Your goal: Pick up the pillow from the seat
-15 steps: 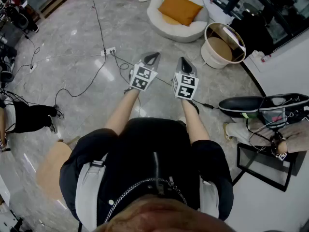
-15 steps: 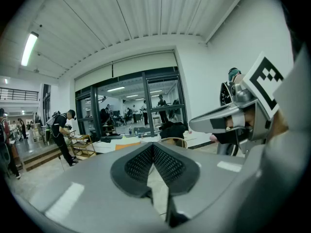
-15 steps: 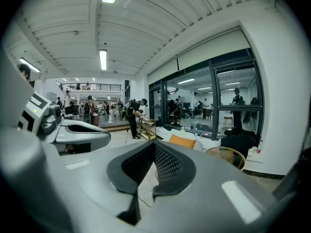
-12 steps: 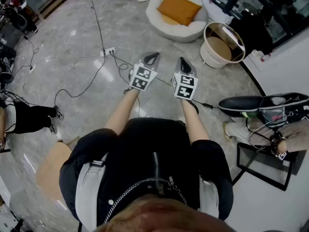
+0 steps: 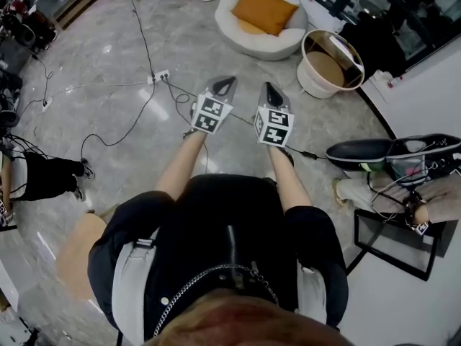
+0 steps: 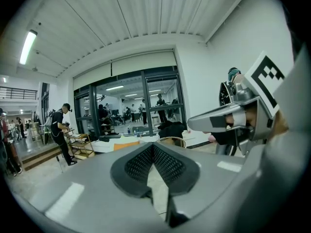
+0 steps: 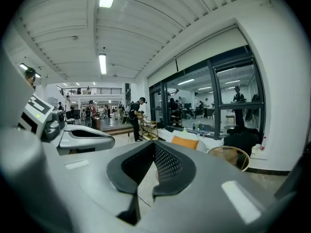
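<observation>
An orange pillow [image 5: 265, 9] lies on a round white seat [image 5: 253, 43] at the top of the head view, well ahead of both grippers. My left gripper [image 5: 229, 83] and right gripper [image 5: 267, 87] are held side by side above the marble floor, both shut with nothing between the jaws. In the right gripper view the pillow [image 7: 184, 142] shows small beyond the closed jaw tips [image 7: 154, 144]. In the left gripper view an orange strip of the pillow [image 6: 126, 145] peeks over the shut gripper [image 6: 153, 146], and the right gripper [image 6: 228, 123] shows at the right.
A white bucket-like basket [image 5: 328, 65] stands right of the seat. Cables and a power strip [image 5: 160, 76] run across the floor left of the grippers. Bags and gear [image 5: 392, 157] lie at the right. People stand by glass doors [image 7: 194, 110] in the distance.
The head view has shifted slightly: the seat, pillow and basket sit a little higher in the frame. Both grippers keep their side-by-side pose and stay shut.
</observation>
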The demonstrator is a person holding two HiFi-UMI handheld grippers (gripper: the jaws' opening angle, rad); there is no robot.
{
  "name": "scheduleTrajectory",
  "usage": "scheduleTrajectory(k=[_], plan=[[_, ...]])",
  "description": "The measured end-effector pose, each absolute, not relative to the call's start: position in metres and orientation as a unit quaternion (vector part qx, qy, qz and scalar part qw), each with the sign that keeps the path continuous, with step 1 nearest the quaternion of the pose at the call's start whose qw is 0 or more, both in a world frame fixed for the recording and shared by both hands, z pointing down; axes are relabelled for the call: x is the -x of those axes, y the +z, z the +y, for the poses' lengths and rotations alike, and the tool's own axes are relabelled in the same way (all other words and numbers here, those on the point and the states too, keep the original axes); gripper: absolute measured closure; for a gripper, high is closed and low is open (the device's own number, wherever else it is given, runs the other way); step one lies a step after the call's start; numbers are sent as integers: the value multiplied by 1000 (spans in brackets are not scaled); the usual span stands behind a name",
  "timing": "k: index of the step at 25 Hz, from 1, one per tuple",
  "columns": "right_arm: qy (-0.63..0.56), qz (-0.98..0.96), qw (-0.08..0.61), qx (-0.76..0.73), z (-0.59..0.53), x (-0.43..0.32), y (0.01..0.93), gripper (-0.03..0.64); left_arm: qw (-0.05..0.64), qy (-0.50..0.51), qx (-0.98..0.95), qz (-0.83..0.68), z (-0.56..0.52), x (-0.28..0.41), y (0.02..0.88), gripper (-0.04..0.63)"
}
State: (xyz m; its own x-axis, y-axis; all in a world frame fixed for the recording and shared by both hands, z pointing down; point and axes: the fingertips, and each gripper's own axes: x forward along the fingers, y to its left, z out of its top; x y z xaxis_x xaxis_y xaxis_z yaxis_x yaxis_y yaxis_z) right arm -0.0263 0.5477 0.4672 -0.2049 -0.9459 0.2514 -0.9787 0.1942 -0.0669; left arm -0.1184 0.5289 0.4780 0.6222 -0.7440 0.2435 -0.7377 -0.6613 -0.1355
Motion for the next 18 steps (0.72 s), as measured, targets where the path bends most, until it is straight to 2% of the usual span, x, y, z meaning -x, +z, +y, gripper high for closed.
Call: scheduleTrajectory(k=[18], plan=[[132,-758,68,-635,558,8,471,614,7,-141,911,388,518,108,481,584]])
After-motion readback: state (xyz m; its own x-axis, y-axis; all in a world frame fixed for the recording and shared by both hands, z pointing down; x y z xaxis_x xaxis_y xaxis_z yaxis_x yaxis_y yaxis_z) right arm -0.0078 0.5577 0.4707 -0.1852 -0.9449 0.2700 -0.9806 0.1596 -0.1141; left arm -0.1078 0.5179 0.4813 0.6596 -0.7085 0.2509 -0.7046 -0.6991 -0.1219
